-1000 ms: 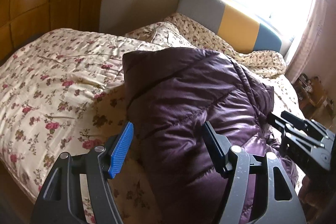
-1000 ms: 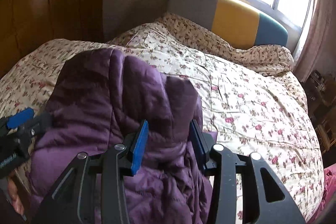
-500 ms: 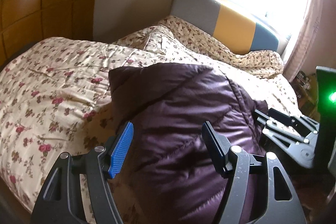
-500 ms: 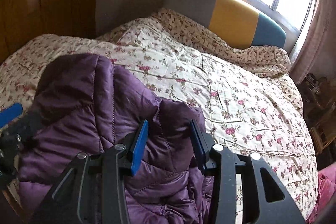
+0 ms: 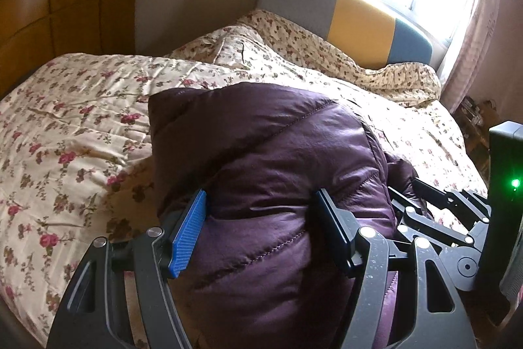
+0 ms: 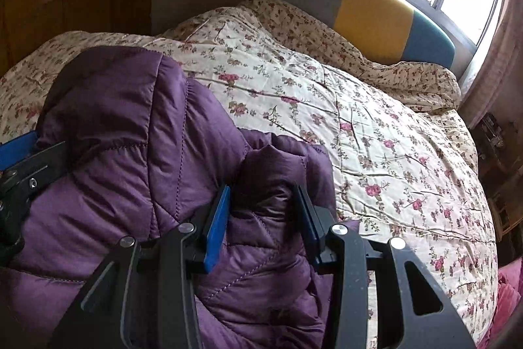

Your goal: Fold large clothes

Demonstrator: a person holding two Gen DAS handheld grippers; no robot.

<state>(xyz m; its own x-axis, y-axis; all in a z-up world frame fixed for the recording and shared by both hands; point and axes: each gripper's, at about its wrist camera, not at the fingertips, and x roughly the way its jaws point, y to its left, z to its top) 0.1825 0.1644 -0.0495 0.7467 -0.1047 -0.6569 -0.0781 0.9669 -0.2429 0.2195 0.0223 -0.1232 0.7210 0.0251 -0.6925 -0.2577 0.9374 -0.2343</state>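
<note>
So, on the flowered quilt (image 5: 81, 126) sits the puffy purple jacket (image 5: 271, 152), the left gripper (image 5: 261, 215) clamped wide around a thick fold of its left side, the right gripper (image 6: 264, 211) pinching a bunched fold on its right, colourful headboard (image 6: 372, 12) beyond.

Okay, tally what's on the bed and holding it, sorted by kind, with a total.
Purple puffer jacket: 1
Floral quilt: 1
Grippers, left gripper and right gripper, both clamped on the jacket: 2
Total: 4
</note>
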